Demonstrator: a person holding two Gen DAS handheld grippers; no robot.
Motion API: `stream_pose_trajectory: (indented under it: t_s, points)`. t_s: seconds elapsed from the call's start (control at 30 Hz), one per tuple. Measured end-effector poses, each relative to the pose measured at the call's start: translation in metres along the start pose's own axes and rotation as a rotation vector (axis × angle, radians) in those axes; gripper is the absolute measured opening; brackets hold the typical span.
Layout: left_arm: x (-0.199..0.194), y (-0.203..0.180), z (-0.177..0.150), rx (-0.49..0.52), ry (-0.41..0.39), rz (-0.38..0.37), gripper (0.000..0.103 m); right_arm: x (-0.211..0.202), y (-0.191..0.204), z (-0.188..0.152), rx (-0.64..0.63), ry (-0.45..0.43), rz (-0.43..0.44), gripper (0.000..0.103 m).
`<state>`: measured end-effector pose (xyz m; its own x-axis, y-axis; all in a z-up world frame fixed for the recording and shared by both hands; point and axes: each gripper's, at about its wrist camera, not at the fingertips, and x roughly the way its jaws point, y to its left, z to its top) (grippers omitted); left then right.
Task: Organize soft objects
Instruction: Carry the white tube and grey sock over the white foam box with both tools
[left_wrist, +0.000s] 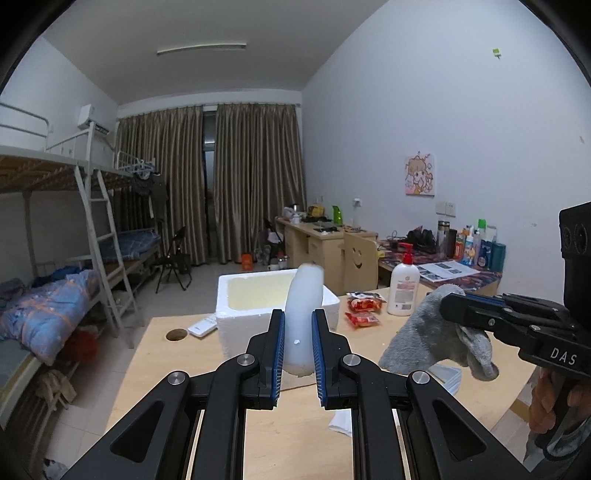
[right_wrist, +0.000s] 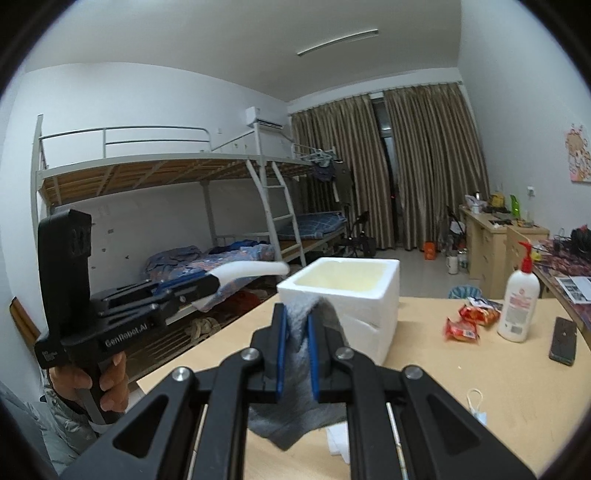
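Observation:
My left gripper (left_wrist: 298, 326) is shut on a white soft foam strip (left_wrist: 303, 295) that stands up between its blue pads and curls over at the top. The right wrist view shows this left gripper (right_wrist: 211, 282) at the left, held by a hand, with the white foam strip (right_wrist: 255, 269) sticking out sideways. My right gripper (right_wrist: 295, 325) is shut on a grey knitted cloth (right_wrist: 291, 413) that hangs down below the pads. In the left wrist view the right gripper (left_wrist: 448, 306) comes in from the right with the grey cloth (left_wrist: 421, 336) drooping. An open white foam box (left_wrist: 236, 314) (right_wrist: 373, 317) stands on the wooden table just beyond both grippers.
On the table (right_wrist: 480, 369) lie red snack packets (right_wrist: 469, 321), a lotion pump bottle (right_wrist: 517, 302), a dark phone (right_wrist: 563, 341), a face mask (right_wrist: 478, 406) and a white remote (left_wrist: 201, 326) beside a round hole (left_wrist: 176, 334). Bunk beds (right_wrist: 166, 177) line the left wall; cluttered desks (left_wrist: 436, 258) stand right.

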<state>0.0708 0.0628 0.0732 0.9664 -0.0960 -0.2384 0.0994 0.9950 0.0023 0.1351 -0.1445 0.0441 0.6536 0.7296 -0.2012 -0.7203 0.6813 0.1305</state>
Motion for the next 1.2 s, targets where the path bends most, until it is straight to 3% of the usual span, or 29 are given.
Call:
stream_pose_trajectory:
  t_s: [0.57,1.2]
  points:
    - [0.028,0.015,0.016,-0.019,0.014,0.052,0.015,0.031,-0.001,0.017,-0.014,0.03,0.031,0.014]
    - [0.106,0.041,0.039,-0.031,0.08,0.058,0.015,0.087,-0.031,0.051,0.011,0.077,0.01,0.014]
